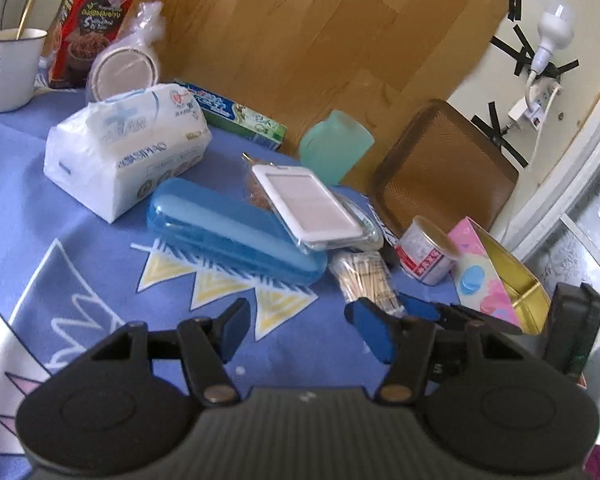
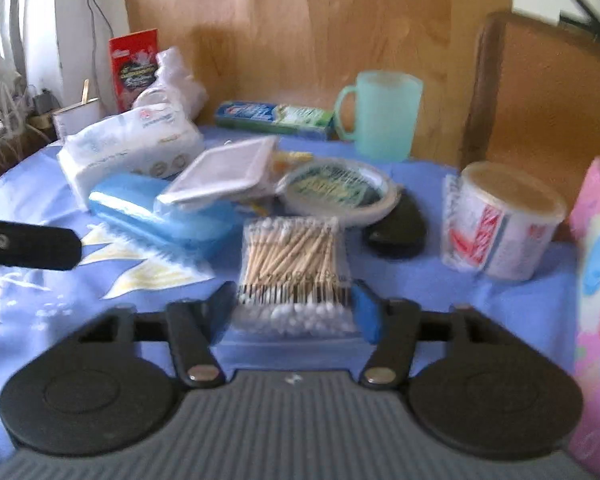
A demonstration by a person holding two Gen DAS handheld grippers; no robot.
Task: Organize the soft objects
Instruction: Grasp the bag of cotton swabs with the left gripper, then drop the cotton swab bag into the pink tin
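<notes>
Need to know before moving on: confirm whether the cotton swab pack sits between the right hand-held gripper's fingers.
Yes, the cotton swab pack lies between its blue fingers.

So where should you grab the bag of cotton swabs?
Grab the bag of cotton swabs across its near end, coming in low from the front. It lies flat and narrow, and the right gripper already has a finger on each side.

The tablecloth (image 1: 60,240) is blue with white-edged yellow triangles. A blue case (image 1: 228,232) lies near a mint-green mug (image 2: 380,116). The far-left box (image 1: 88,20) looks red, its print blurred.
</notes>
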